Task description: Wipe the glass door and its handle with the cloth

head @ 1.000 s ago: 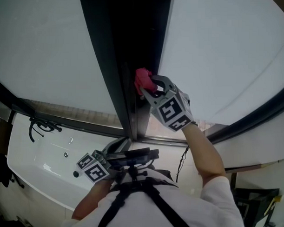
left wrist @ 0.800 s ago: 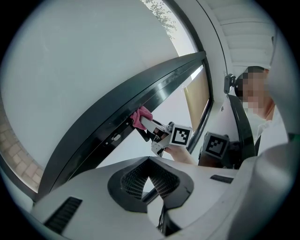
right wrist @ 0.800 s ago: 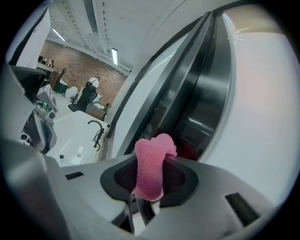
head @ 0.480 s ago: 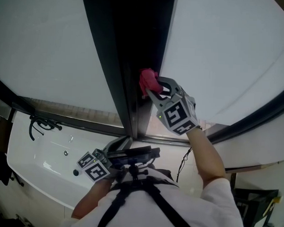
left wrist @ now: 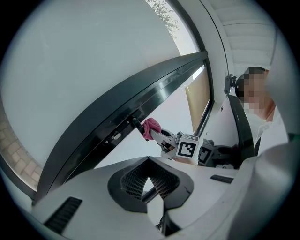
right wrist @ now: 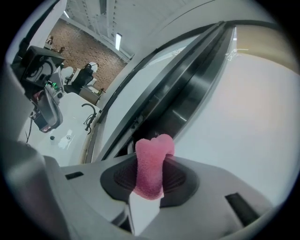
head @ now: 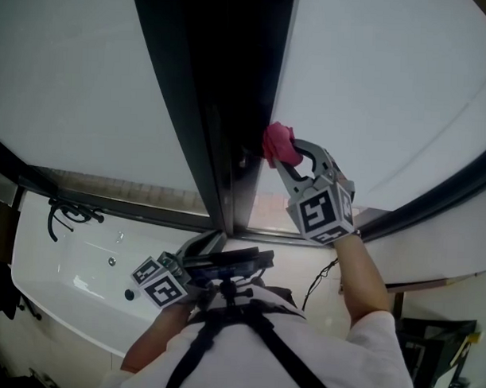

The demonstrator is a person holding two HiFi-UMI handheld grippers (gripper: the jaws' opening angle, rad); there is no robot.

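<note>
The pink cloth (head: 278,143) is clamped in the right tool (head: 287,156) against the glass door (head: 374,90) frame's edge; the left tool (left wrist: 149,171) is closed, empty.

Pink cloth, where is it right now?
The pink cloth is right of centre in the head view, clamped in the right gripper at the right edge of the dark door frame, beside the pale glass.

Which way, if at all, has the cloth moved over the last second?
Yes, rightward. Held in the right gripper, the cloth has slid across the dark frame to its right edge, beside the glass.
</note>
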